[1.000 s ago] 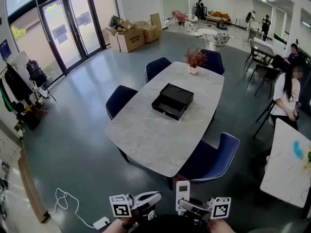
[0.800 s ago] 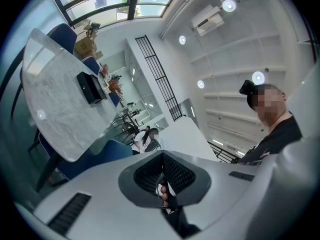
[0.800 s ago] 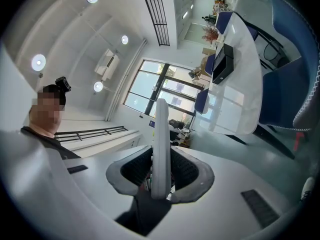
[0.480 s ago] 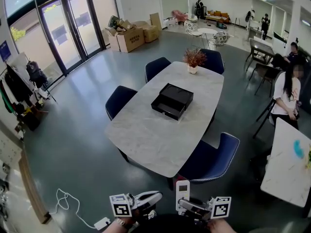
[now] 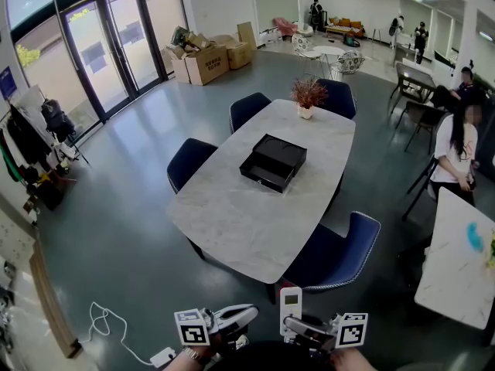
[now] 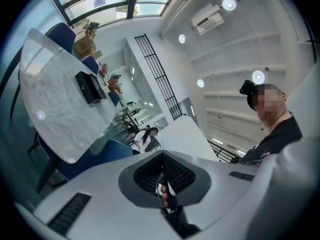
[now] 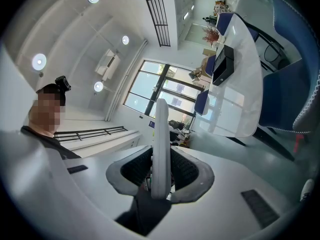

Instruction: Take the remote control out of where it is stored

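Observation:
A white remote control stands upright at the bottom of the head view, with my right gripper shut on its lower end. In the right gripper view the remote control rises edge-on between the two pads. My left gripper is beside it to the left, shut with nothing in it; in the left gripper view its jaws meet at the centre. Farther ahead, a black drawer box sits on the marble table with its drawer pulled out.
Blue chairs surround the table, and a potted plant stands at its far end. A person stands at the right beside a second white table. Cardboard boxes lie by the glass doors. A white cable lies on the floor.

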{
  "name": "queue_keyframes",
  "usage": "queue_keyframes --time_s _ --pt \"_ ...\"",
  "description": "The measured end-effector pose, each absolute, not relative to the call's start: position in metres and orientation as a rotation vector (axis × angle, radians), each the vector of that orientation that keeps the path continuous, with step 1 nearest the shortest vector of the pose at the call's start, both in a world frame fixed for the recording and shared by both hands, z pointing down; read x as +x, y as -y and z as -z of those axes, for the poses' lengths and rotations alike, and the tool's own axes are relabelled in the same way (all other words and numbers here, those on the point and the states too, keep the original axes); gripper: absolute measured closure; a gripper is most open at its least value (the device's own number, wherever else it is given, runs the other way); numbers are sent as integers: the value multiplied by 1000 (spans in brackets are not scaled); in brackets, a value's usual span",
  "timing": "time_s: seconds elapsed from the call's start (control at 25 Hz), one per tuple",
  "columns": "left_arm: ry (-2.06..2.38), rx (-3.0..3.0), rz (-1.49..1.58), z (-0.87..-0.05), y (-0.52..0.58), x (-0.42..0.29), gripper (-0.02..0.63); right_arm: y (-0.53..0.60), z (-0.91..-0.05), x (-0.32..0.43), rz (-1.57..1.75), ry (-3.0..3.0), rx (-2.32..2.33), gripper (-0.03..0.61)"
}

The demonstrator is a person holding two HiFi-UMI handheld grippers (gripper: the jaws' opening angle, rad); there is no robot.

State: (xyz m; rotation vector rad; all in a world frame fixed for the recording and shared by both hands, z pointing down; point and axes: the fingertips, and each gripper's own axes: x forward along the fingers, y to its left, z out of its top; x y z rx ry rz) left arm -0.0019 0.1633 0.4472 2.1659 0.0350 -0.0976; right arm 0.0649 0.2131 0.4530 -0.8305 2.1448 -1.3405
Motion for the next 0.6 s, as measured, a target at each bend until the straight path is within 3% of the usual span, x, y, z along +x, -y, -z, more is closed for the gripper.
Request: queue_keyframes --time_s 0.6 --pt "-31 2174 85 -446 -163 1 607 -211 -452 69 1338 -2146 -827 460"
